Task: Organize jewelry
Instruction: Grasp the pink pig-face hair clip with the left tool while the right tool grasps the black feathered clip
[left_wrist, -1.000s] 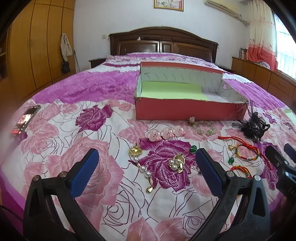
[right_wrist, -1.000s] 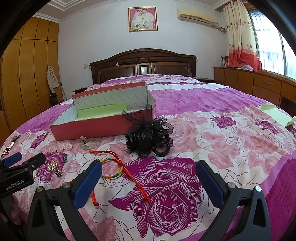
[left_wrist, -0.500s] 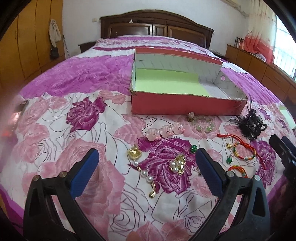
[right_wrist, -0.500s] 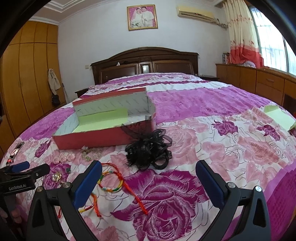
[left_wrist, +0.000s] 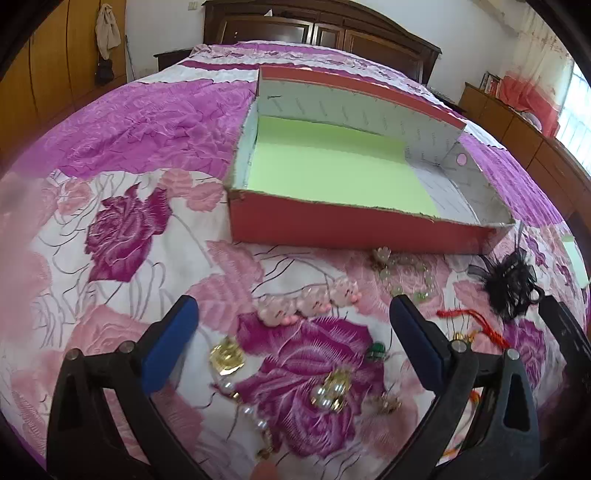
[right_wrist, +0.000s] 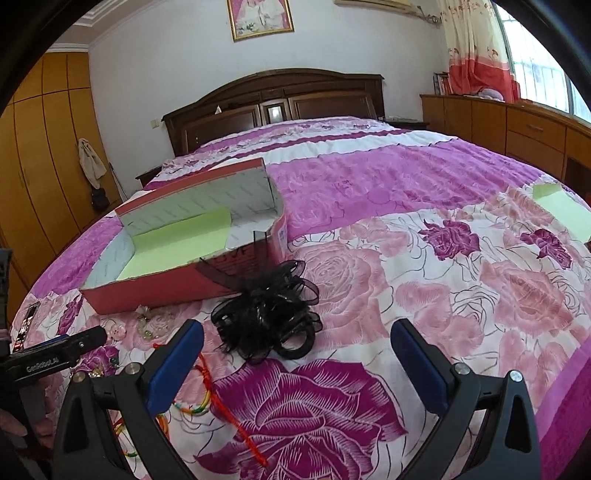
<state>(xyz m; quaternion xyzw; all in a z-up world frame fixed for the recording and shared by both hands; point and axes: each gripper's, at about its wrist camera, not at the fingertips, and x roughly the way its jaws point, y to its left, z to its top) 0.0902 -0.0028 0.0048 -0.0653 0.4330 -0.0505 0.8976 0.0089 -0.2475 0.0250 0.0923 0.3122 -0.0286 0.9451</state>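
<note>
A red box with a green lining stands open on the bed; it also shows in the right wrist view. In front of it lie pink pig clips, a pale bead bracelet, a gold and pearl chain, a pearl brooch, a black hair piece and red and rainbow cord bracelets. My left gripper is open above the jewelry. My right gripper is open, just short of the black hair piece.
A phone lies at the bed's left edge. A green sheet lies at the far right of the bed. A wooden headboard, a wardrobe and a low cabinet surround the bed.
Both grippers have moved forward toward the box and tilted down. The jewelry and the box now sit closer. Both stay open and empty.
</note>
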